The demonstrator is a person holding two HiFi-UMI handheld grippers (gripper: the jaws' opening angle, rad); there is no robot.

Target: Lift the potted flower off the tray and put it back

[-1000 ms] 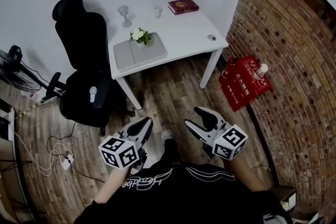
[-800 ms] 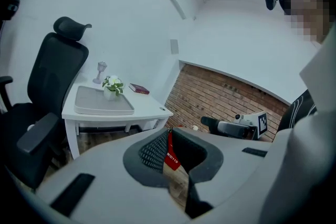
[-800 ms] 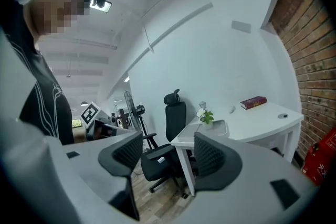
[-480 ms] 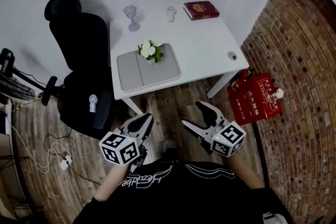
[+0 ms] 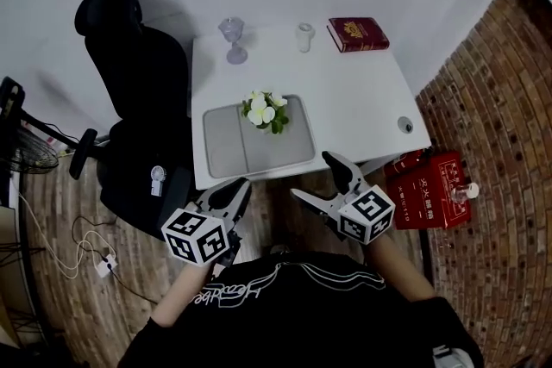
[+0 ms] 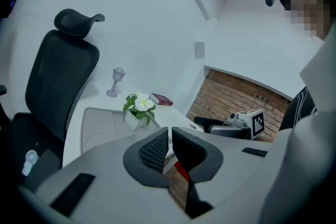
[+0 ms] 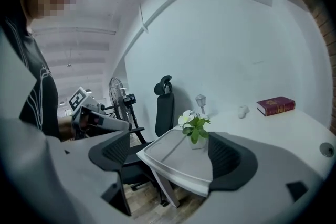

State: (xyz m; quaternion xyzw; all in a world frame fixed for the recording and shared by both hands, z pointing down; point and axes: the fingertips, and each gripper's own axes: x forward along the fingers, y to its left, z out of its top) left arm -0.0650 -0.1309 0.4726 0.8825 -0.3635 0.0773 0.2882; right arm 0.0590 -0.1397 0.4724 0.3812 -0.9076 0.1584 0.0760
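White table (image 5: 362, 99): grey tray (image 5: 228, 152) near front edge; goblet (image 5: 233, 39), cup (image 5: 304, 37), red book (image 5: 357, 34) behind.

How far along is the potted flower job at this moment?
Nothing looks done: the potted flower stands on the tray, untouched. In hand: both tools hang short of the table, empty, the right tool with jaws opening, the left tool with jaws nearly together. Left: grasp the plant, lift it, set it back.

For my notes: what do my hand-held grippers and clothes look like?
Left hand-held gripper and right hand-held gripper: grey, black ribbed pads, white cubes bearing black square markers. The right's jaws are opening, empty. Black top, white stripes.
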